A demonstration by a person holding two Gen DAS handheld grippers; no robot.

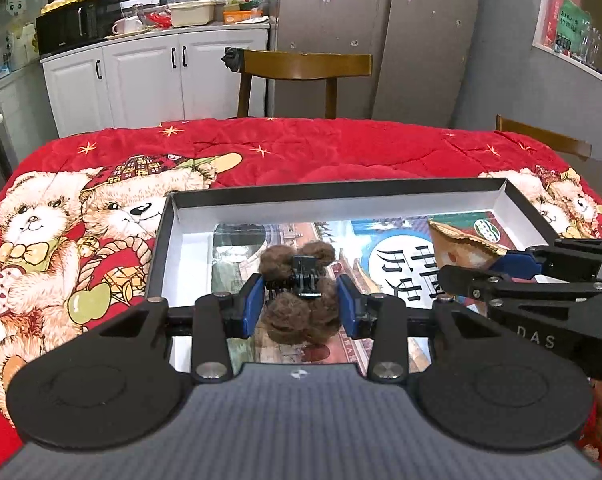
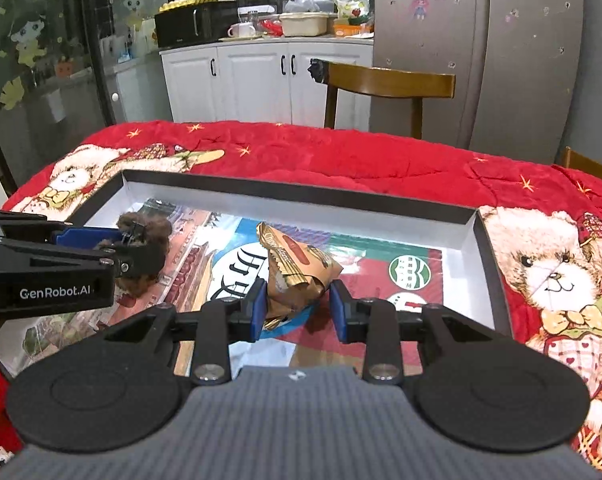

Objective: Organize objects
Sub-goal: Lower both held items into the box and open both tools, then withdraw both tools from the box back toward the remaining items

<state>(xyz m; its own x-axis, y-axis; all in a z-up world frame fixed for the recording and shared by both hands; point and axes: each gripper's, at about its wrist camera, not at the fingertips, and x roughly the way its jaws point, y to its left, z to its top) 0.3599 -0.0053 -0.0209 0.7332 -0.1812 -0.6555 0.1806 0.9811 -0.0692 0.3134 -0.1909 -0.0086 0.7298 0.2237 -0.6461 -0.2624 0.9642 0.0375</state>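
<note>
Lowering both tongs gently suits: left tongs [image 1: 299, 306] clamped on furry hair clip [image 1: 299, 292], right tongs [image 2: 297, 306] on snack packet [image 2: 297, 270], over box [image 2: 301, 204] mid-tabletop.

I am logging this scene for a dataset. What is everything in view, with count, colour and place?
hair clip: one, brown fuzzy with black claw, held over the box
snack packet: one, gold-brown, held over the box
box: one, black rim, white inside, on the quilt
printed sheet: one, multicoloured, lining the box
quilt: one, red with bears, covering the table
chairs: two, wooden, behind the table
cabinet: one, white, back left
left gripper: one, black, jaws on the hair clip
right gripper: one, black, jaws on the snack packet
</note>
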